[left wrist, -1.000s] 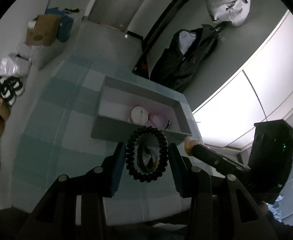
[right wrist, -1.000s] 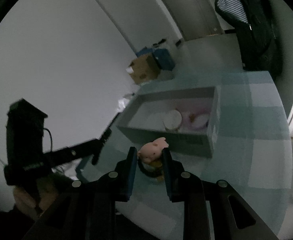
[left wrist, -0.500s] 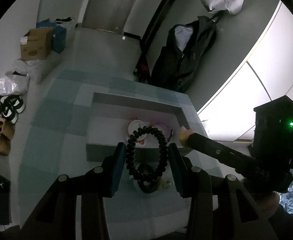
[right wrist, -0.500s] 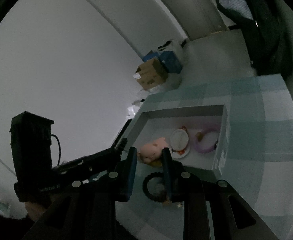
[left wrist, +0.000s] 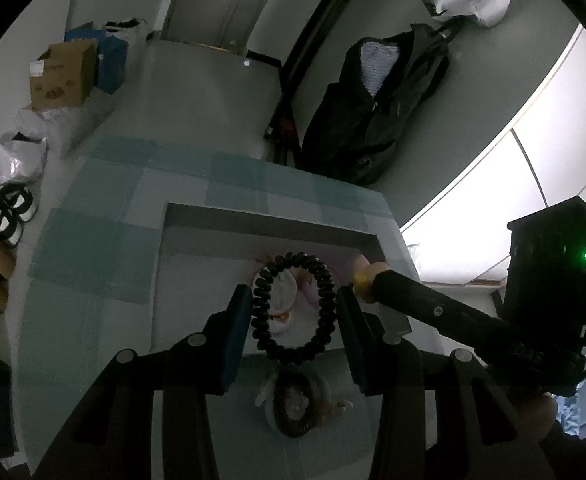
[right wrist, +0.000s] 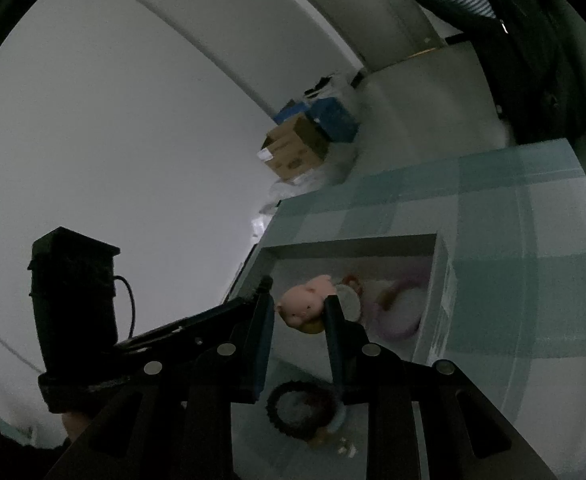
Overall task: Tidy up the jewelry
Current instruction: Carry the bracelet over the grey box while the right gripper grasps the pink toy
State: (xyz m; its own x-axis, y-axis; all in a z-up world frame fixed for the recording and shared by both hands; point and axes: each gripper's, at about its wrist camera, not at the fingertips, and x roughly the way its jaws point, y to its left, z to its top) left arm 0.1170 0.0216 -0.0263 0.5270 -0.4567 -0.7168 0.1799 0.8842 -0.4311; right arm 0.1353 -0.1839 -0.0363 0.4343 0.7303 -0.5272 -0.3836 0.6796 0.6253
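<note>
My left gripper [left wrist: 293, 300] is shut on a black coiled hair tie [left wrist: 293, 308] and holds it above the near part of the open grey box [left wrist: 269, 220]. My right gripper [right wrist: 299, 304] is shut on a pink pig charm [right wrist: 303, 310] over the same box [right wrist: 439, 280]; it shows in the left wrist view [left wrist: 367, 274] at the box's right side. Inside the box lie a round white piece [left wrist: 281, 300] and a lilac ring [right wrist: 397, 320]. Another dark hair tie [left wrist: 295, 404] lies on the cloth below the left gripper, also in the right wrist view [right wrist: 301, 410].
The box sits on a teal checked tablecloth [left wrist: 105, 248]. A black jacket [left wrist: 377, 104] hangs behind the table. Cardboard and blue boxes [left wrist: 63, 74] and bags [left wrist: 13, 160] lie on the floor at the left.
Both grippers have risen and moved forward over the box with their items. The pig charm now hangs above the box's inside.
</note>
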